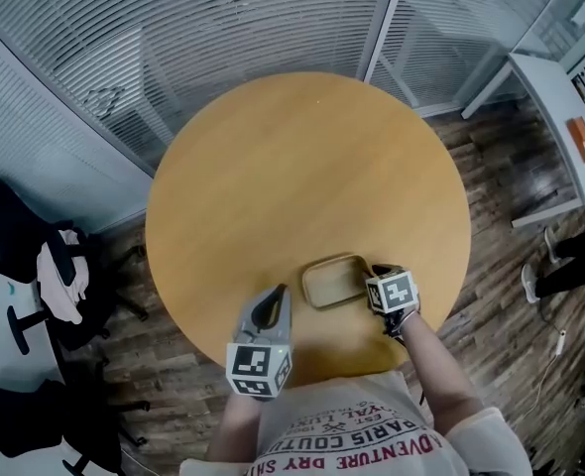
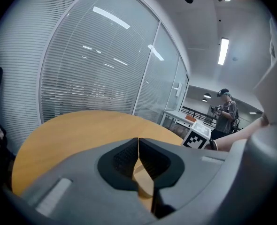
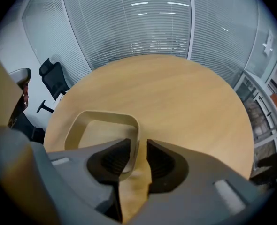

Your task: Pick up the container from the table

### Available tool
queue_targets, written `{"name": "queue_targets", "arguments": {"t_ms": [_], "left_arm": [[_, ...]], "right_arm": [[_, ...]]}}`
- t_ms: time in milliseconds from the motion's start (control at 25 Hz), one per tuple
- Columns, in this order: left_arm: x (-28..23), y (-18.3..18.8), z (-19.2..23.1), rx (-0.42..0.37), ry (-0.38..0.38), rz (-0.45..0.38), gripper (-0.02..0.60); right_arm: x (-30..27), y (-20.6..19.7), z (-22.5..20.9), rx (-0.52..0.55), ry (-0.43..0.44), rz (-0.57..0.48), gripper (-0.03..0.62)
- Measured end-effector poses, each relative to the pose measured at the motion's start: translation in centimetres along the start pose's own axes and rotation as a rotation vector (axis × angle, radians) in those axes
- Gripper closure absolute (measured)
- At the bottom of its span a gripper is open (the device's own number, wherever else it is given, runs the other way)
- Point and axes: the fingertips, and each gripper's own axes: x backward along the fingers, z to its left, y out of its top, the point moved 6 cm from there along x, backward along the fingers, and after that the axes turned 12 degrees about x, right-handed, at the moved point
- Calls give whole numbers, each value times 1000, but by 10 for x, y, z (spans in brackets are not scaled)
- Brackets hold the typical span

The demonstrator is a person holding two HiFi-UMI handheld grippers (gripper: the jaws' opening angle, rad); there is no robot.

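Seen from above in the head view, a round wooden bench (image 1: 302, 167) carries one shallow tan container (image 1: 332, 282). It is rectangular with rounded corners and open at the top. It lies flat close to the bench's near edge, slightly right of centre.

My right tool (image 1: 374, 278) points steeply down at the container's right end. In the right gripper view its jaws stand apart and straddle the container's right wall, one pad inside the rim and the other outside. A gap shows between the outer pad and the wall, so the tool is not clamped on it. I cannot tell whether the inner pad touches the wall.

My left tool (image 1: 279, 292) sits just left of the container and apart from it, aimed toward the far side at a shallow downward angle. In the left gripper view its jaws meet at the tips with nothing between them.

Beyond the bench's far edge stands a glass partition (image 1: 273, 28) with horizontal blinds. A black office chair (image 1: 20, 256) stands on the wood floor (image 1: 491, 266) at the left, and a white desk (image 1: 555, 117) at the far right.
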Motion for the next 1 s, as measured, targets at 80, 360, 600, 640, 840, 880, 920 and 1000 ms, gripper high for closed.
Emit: {"name": "queue_targets", "arguments": {"t_ms": [80, 360, 600, 640, 840, 880, 920, 1000], "left_arm": [[-4, 0, 0, -3, -7, 3, 571], [-6, 1, 14, 8, 6, 17, 571], [-4, -1, 21, 14, 20, 21, 571], [-3, -2, 20, 14, 19, 21, 571], [-1, 0, 12, 5, 10, 18, 571], [1, 1, 12, 3, 9, 15, 571], [3, 3, 11, 2, 8, 11, 571], [8, 5, 7, 2, 10, 5, 571]], "right_arm": [[-7, 1, -1, -18, 3, 15, 478], [-24, -1, -2, -24, -7, 81, 522], [-29, -4, -4, -43, -18, 85, 582], [-29, -4, -4, -46, -18, 85, 583], [-20, -6, -4, -36, -42, 70, 588], [-17, -5, -2, -35, -49, 61, 588], [-13, -4, -1, -37, -54, 50, 588], [-3, -3, 0, -46, -58, 26, 588]]}}
